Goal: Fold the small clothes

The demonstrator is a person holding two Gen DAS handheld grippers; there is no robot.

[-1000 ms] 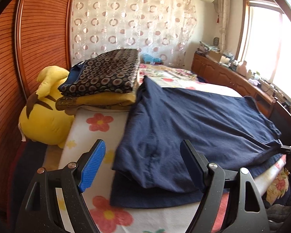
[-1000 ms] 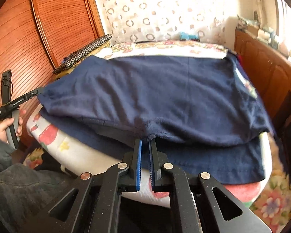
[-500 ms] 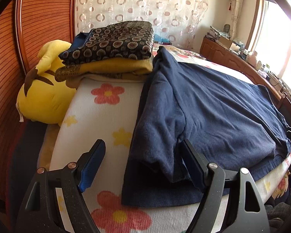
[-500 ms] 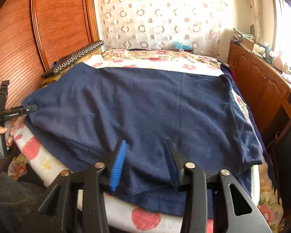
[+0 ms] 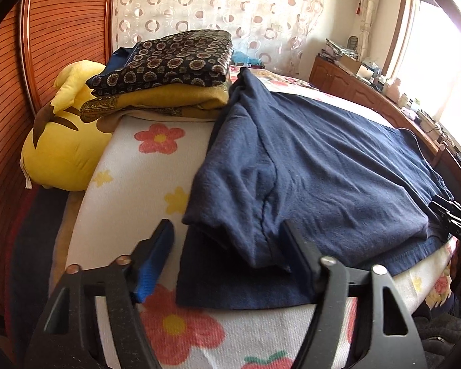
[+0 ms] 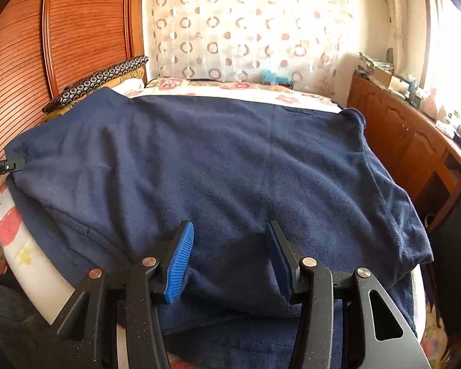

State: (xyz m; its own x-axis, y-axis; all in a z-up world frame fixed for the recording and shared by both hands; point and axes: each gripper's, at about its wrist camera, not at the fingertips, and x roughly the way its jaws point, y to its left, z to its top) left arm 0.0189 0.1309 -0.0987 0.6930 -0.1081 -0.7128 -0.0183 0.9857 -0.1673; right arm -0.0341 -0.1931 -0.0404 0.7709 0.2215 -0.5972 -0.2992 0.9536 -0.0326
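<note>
A navy blue garment (image 5: 322, 169) lies spread on the bed, its top layer folded over a lower layer that shows along the near edge. My left gripper (image 5: 226, 227) hangs low over the garment's near left corner. Its jaws are closing, the folded corner lies between them, and the pads do not press on it. My right gripper (image 6: 229, 227) hovers over the garment (image 6: 230, 153) near its front edge. Its jaws are opening, with cloth below them and nothing pinched. The left gripper's tip (image 6: 12, 166) shows at the garment's left edge, and the right gripper (image 5: 451, 215) at its right edge.
A stack of folded clothes (image 5: 169, 67) sits at the bed's far left beside a yellow plush toy (image 5: 61, 147). The floral bed cover (image 5: 144, 166) shows left of the garment. A ribbed wooden panel (image 5: 46, 46) stands on the left, a wooden cabinet (image 6: 399, 129) on the right.
The right gripper let go of the garment's front edge and its jaws spread. The top layer settled flat. Both grippers sank toward the bed, and the left jaws narrowed a little.
</note>
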